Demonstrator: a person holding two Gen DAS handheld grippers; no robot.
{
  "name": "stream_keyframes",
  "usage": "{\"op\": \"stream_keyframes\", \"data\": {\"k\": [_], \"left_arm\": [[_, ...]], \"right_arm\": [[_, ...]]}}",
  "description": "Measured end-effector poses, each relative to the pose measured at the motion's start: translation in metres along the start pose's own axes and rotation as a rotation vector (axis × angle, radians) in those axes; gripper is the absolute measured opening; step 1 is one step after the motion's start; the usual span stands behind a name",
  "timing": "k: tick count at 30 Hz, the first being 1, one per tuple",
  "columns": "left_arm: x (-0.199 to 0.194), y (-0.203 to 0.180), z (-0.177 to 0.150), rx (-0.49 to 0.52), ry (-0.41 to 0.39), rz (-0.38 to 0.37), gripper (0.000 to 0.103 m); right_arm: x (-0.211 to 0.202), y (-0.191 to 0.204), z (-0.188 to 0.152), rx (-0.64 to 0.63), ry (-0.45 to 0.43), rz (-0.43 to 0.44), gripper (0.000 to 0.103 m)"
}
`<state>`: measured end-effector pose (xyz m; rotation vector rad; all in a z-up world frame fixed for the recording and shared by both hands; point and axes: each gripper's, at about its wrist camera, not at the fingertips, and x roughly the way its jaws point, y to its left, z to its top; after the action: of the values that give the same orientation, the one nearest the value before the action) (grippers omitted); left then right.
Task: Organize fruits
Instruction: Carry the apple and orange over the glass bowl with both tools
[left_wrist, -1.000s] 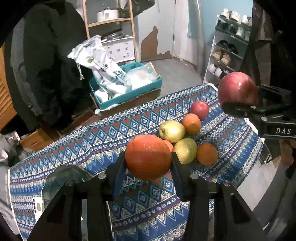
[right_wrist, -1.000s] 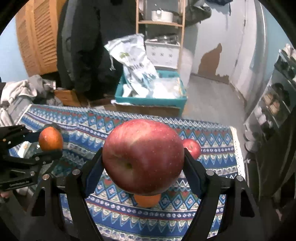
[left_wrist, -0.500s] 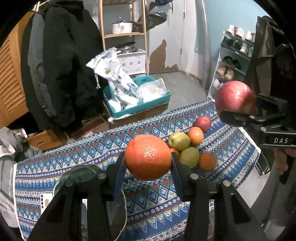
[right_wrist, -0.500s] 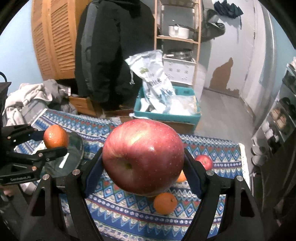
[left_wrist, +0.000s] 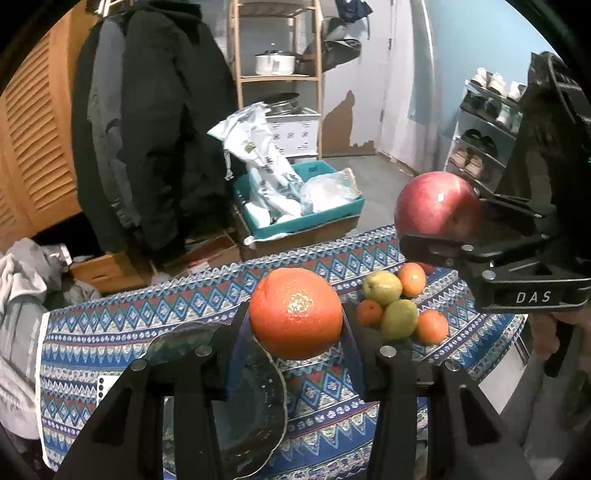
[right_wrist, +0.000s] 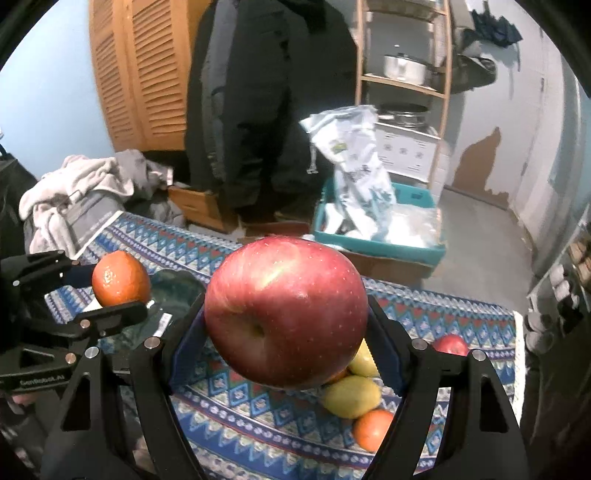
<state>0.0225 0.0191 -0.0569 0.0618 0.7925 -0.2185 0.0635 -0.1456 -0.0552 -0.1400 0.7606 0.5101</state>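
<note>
My left gripper (left_wrist: 295, 317) is shut on an orange (left_wrist: 295, 312), held above the patterned cloth; the same orange (right_wrist: 120, 278) shows at the left of the right wrist view. My right gripper (right_wrist: 286, 314) is shut on a big red apple (right_wrist: 284, 312), which also hangs at the right of the left wrist view as the red apple (left_wrist: 437, 205). A dark glass plate (left_wrist: 255, 398) lies on the cloth below the orange. On the cloth to the right sits a cluster of pears (left_wrist: 399, 319) and small oranges (left_wrist: 430, 326), and a second red apple (right_wrist: 450, 345) lies further off.
The table wears a blue patterned cloth (left_wrist: 110, 332). Behind it stand a teal crate with bags (left_wrist: 299, 206), cardboard boxes, a dark coat (left_wrist: 155, 129), a wooden shelf with a pot (left_wrist: 275, 62) and a shoe rack (left_wrist: 484, 133) at right. Clothes (right_wrist: 81, 184) pile up at left.
Both grippers rose and pulled back from the fruit cluster with their fruit; the table looks smaller and farther. The dark plate has come into view under the left gripper.
</note>
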Motion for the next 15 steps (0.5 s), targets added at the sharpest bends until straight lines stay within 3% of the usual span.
{"op": "stream_keyframes", "data": {"k": [15], "left_arm": [[-0.007, 0.061, -0.019, -0.12, 0.021, 0.08, 0.047]], "right_arm": [[0.041, 0.063, 0.027, -0.082, 0.035, 0.102, 0.079]]}}
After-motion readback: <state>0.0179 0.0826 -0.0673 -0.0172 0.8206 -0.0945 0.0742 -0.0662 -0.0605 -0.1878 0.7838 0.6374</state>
